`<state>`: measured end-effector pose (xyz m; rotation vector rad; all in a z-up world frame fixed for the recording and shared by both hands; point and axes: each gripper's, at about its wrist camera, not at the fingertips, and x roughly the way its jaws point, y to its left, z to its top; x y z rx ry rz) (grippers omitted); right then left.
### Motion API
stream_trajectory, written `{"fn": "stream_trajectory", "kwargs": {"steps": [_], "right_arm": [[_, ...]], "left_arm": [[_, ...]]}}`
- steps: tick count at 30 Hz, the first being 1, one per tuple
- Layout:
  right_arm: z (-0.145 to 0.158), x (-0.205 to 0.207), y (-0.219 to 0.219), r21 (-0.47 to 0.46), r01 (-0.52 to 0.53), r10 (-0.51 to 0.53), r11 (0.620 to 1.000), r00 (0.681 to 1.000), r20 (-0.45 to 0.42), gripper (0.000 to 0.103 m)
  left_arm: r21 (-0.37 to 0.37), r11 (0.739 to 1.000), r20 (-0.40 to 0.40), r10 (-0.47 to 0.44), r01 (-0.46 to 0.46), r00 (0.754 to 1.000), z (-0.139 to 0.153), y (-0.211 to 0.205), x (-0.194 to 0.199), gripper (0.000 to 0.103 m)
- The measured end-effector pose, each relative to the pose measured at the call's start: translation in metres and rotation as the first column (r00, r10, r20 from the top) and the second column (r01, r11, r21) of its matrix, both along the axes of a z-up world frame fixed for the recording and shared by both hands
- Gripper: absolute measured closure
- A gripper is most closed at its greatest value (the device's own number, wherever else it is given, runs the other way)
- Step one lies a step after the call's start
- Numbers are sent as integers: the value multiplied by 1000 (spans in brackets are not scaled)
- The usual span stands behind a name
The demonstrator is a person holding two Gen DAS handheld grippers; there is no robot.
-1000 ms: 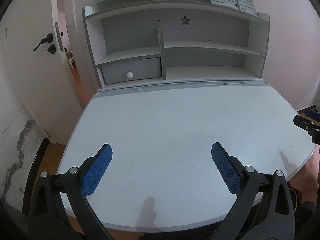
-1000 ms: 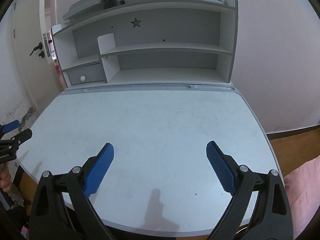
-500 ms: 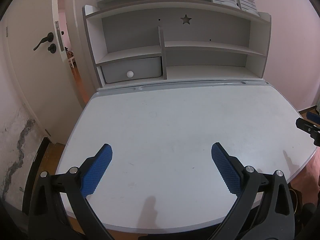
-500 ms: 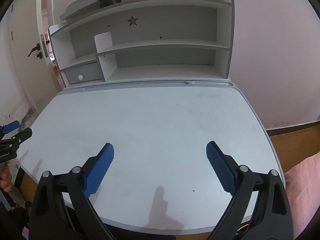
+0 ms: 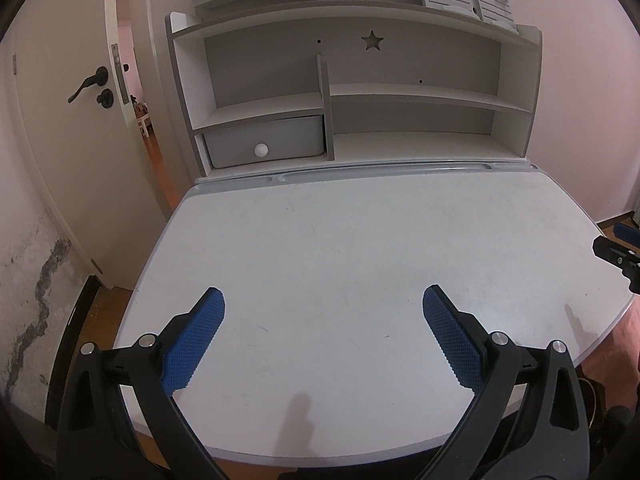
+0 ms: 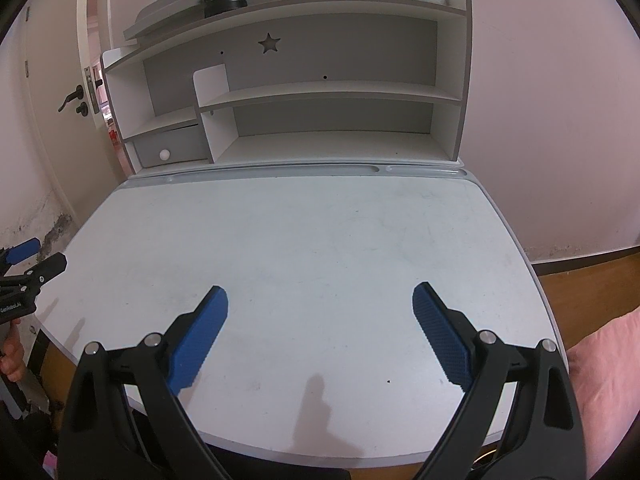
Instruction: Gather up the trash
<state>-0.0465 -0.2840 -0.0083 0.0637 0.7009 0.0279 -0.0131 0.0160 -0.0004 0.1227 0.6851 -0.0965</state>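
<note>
Both claws, left (image 5: 323,334) and right (image 6: 320,330), gape over desk (image 5: 360,248); drawer (image 5: 266,141) closed.

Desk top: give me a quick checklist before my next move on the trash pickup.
1. Left gripper open, nothing held: ok.
2. Right gripper open, nothing held: ok.
3. Trash in sight on the desk top: not ok, none visible in either view.
4. Trash on the hutch shelves: not ok, none visible.
5. Trash bin located: cannot tell, none in view.
6. Drawer contents: cannot tell, drawer closed.
</note>
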Motion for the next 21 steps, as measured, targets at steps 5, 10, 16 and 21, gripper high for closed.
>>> {"fn": "stream_trajectory", "kwargs": {"steps": [5, 10, 16, 21], "right_arm": [[0, 1, 1, -2, -2, 2, 1000, 1000, 0, 13], [0, 0, 2, -5, 0, 0, 1000, 1000, -1, 13], [0, 0, 3, -4, -1, 1, 1000, 1000, 1, 13], [0, 0, 3, -4, -1, 1, 1000, 1000, 0, 13]], "left_arm": [[-1, 1000, -4, -1, 1, 1000, -1, 0, 1, 7], [-2, 1000, -7, 1, -1, 1000, -2, 0, 1, 7], [-3, 1000, -7, 1, -1, 1000, -2, 0, 0, 7], [-3, 1000, -8, 1, -1, 1000, -2, 0, 0, 7]]}}
